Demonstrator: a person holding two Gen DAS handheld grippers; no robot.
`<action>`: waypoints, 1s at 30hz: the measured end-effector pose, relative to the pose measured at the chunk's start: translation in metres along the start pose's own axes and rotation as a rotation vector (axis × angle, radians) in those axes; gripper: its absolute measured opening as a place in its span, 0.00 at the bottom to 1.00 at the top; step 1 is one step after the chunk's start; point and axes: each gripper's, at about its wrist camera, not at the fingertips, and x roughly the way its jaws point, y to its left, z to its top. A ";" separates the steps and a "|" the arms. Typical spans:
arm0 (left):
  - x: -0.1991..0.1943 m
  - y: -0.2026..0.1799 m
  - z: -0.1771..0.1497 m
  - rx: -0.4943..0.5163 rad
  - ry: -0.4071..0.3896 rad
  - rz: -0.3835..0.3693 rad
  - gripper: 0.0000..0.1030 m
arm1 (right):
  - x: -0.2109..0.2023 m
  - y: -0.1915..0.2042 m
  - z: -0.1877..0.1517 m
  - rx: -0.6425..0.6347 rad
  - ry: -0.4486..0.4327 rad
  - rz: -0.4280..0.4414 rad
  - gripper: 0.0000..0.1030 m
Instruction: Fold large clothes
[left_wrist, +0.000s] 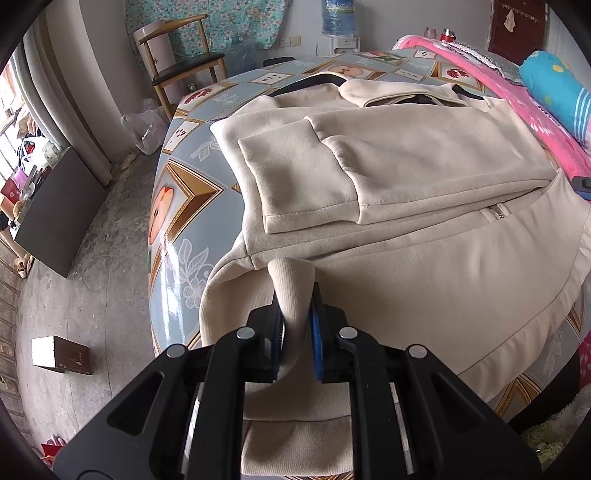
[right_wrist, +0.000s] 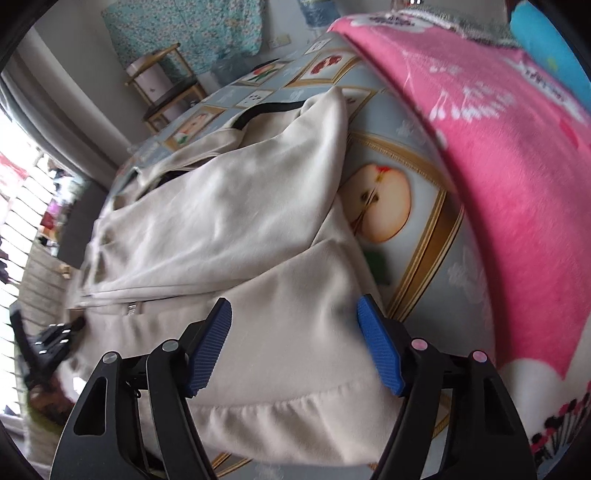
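Note:
A large cream jacket (left_wrist: 424, 184) lies spread on the table, both sleeves folded across its body, collar at the far end. It also shows in the right wrist view (right_wrist: 229, 229). My left gripper (left_wrist: 297, 295) is shut on a bunched fold of the jacket's lower hem at the near left corner, lifting it slightly. My right gripper (right_wrist: 293, 314) is open and empty, its blue pads (right_wrist: 212, 343) hovering just above the jacket's hem near the right edge. The left gripper also shows at the far left of the right wrist view (right_wrist: 51, 339).
The table (left_wrist: 177, 206) has a glossy blue cloth with fruit pictures. A pink blanket (right_wrist: 498, 155) and a blue pillow (left_wrist: 557, 92) lie along its right side. A wooden chair (left_wrist: 181, 66) stands beyond, a dark cabinet (left_wrist: 55, 218) and small box (left_wrist: 61, 354) on the floor left.

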 end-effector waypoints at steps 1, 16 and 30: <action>0.000 0.000 0.000 0.000 -0.002 0.000 0.12 | -0.001 -0.004 0.002 0.012 0.005 0.021 0.67; -0.001 0.000 0.000 -0.009 -0.007 0.003 0.12 | 0.003 -0.023 0.004 -0.003 0.147 0.155 0.64; 0.000 -0.001 0.000 -0.007 -0.006 0.004 0.12 | 0.030 -0.023 0.030 0.008 0.106 0.157 0.51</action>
